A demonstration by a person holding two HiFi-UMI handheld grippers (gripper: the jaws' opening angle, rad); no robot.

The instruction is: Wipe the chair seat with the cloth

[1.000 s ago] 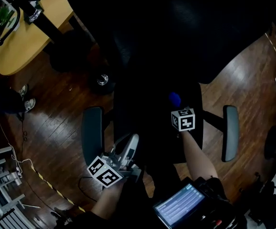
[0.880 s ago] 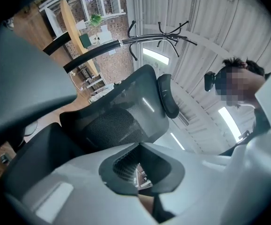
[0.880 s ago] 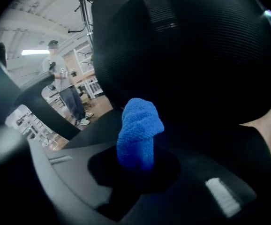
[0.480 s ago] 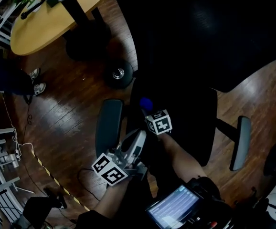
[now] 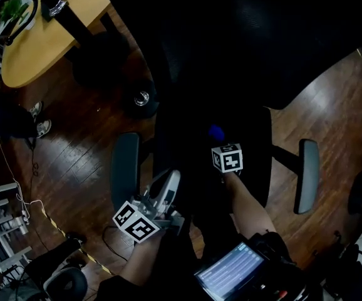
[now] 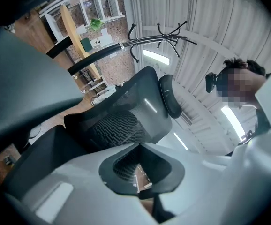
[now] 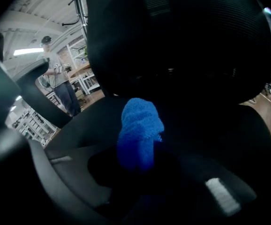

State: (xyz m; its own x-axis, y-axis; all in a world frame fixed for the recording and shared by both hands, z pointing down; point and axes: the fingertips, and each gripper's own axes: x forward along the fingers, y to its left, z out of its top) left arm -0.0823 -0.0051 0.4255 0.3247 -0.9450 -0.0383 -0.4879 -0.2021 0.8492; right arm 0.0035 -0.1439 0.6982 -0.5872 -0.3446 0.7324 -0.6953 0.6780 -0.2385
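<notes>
A black office chair fills the head view, its seat point(image 5: 253, 144) dark between two armrests point(image 5: 124, 171) point(image 5: 306, 174). My right gripper point(image 5: 218, 140) is over the middle of the seat, shut on a bunched blue cloth point(image 5: 216, 132). In the right gripper view the cloth point(image 7: 139, 130) sticks out from my right gripper point(image 7: 141, 159), in front of the seat point(image 7: 215, 139) and the backrest point(image 7: 182, 41). Whether it touches the seat is too dark to see. My left gripper point(image 5: 171, 185) hovers by the left armrest, shut and holding nothing. Its own view shows the left gripper point(image 6: 142, 187) tilted up at the backrest point(image 6: 121, 121).
A wooden table point(image 5: 37, 39) stands at the far left, with a bystander's shoes point(image 5: 40, 121) near it. A chair caster point(image 5: 142, 98) sits on the wood floor. A cable point(image 5: 24, 202) and striped tape lie at the lower left. A lit tablet point(image 5: 231, 271) hangs at my front.
The right gripper swept the cloth to the seat's left edge, then back toward the middle. The left gripper has stayed beside the left armrest. My head view has swung slightly.
</notes>
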